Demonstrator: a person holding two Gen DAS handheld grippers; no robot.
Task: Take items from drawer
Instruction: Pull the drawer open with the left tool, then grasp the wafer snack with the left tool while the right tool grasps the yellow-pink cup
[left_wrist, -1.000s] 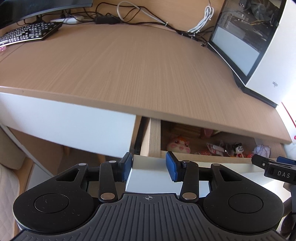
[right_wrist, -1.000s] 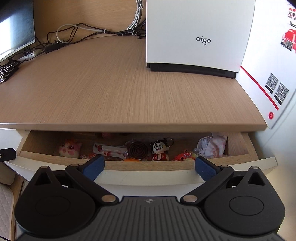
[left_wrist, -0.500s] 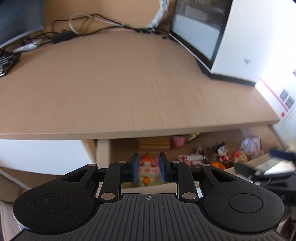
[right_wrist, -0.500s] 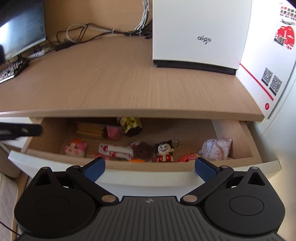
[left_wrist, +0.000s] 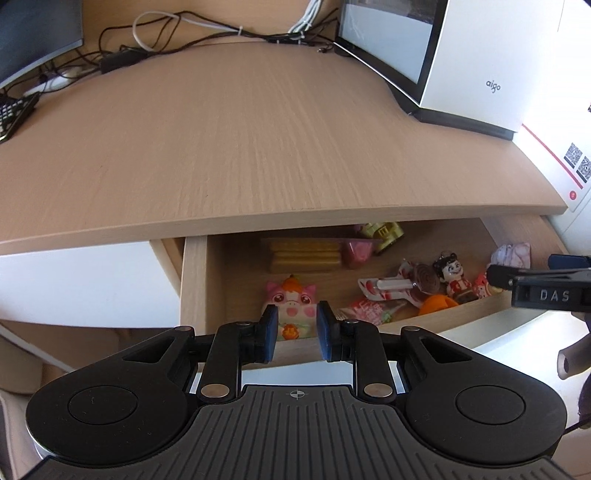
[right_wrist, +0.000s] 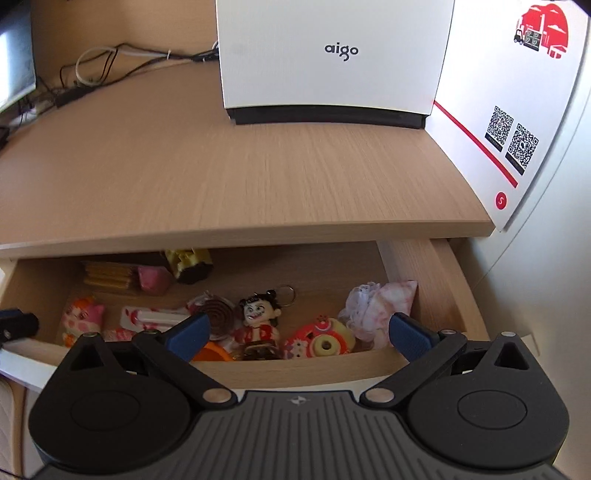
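The wooden drawer (left_wrist: 194, 280) under the desk stands pulled out. Inside lie a pink squishy animal toy (left_wrist: 291, 299), stacked wafers (left_wrist: 304, 254), a pink block (left_wrist: 358, 251), a brown spiral lollipop (right_wrist: 219, 314), a doll keychain (right_wrist: 258, 325), a round pink-yellow toy (right_wrist: 325, 341) and a white-pink pouch (right_wrist: 376, 306). My left gripper (left_wrist: 293, 334) hovers at the drawer's front left. Its jaws stand narrowly apart and hold nothing; the pink toy shows beyond the gap. My right gripper (right_wrist: 299, 332) hangs wide open over the front rim (right_wrist: 295, 369), above the doll.
The desk top (left_wrist: 258, 147) overhangs the back of the drawer. A white aigo computer case (right_wrist: 332, 55) stands at the back right beside a white box with QR codes (right_wrist: 513, 140). Cables (left_wrist: 184, 33), a monitor (left_wrist: 37, 33) and a keyboard (left_wrist: 11, 114) sit far left.
The left gripper's jaws narrowed and its view swung right from the drawer's left corner to its inside. More of the drawer's inside shows. The right gripper came closer to the drawer.
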